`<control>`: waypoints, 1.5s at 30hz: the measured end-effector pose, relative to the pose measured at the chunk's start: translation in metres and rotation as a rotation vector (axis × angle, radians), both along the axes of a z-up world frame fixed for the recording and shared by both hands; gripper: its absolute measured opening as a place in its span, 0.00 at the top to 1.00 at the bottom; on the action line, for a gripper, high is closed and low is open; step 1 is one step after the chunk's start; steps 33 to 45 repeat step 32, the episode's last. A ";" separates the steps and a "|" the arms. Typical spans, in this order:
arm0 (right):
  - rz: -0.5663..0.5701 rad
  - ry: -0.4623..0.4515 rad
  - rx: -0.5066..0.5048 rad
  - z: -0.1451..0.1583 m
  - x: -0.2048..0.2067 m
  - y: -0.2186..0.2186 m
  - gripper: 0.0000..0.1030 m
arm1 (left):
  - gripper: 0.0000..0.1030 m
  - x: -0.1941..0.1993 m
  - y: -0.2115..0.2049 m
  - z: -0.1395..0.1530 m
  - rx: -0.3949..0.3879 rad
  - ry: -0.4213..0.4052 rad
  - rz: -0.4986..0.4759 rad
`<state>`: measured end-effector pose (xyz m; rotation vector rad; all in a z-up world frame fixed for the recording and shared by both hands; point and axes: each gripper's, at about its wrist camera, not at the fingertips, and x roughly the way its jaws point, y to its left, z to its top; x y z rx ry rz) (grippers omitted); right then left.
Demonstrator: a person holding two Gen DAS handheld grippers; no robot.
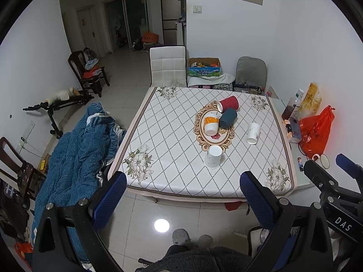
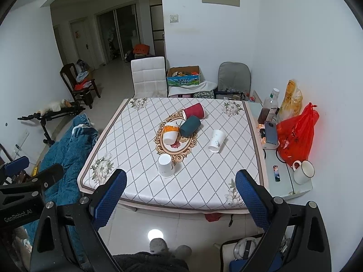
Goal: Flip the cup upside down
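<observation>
Several cups lie on their sides on the patterned table [image 1: 172,136] [image 2: 140,149]: a red cup [image 1: 228,103] [image 2: 194,111], a dark teal cup [image 1: 228,118] [image 2: 190,126], an orange-and-white cup [image 1: 211,125] [image 2: 170,133], and two white paper cups, one nearest me [image 1: 213,156] [image 2: 166,166] and one to the right [image 1: 253,133] [image 2: 217,141]. My left gripper [image 1: 182,198] and right gripper [image 2: 181,196] are both open and empty, held back over the floor before the table's near edge. The right gripper also shows at the right of the left wrist view [image 1: 326,167].
A side shelf on the right holds a red plastic bag [image 2: 295,140], a white mug [image 2: 302,172], bottles and a phone. A blue blanket [image 1: 74,154] lies left of the table. A white chair [image 1: 168,66] stands at the far side. My feet [image 1: 191,238] are on the tiled floor.
</observation>
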<state>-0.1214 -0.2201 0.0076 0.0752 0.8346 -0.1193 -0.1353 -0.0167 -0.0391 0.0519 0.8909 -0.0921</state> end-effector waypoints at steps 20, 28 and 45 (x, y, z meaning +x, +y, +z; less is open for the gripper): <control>-0.004 -0.002 0.004 0.002 0.004 0.001 0.04 | 0.01 0.007 0.003 0.008 -0.005 -0.004 0.002; -0.005 -0.002 -0.002 0.003 0.008 0.003 0.04 | 0.01 0.012 0.004 0.007 -0.008 -0.006 0.003; -0.004 -0.003 -0.001 0.003 0.010 0.003 0.04 | 0.01 0.016 0.001 0.008 -0.012 -0.010 0.005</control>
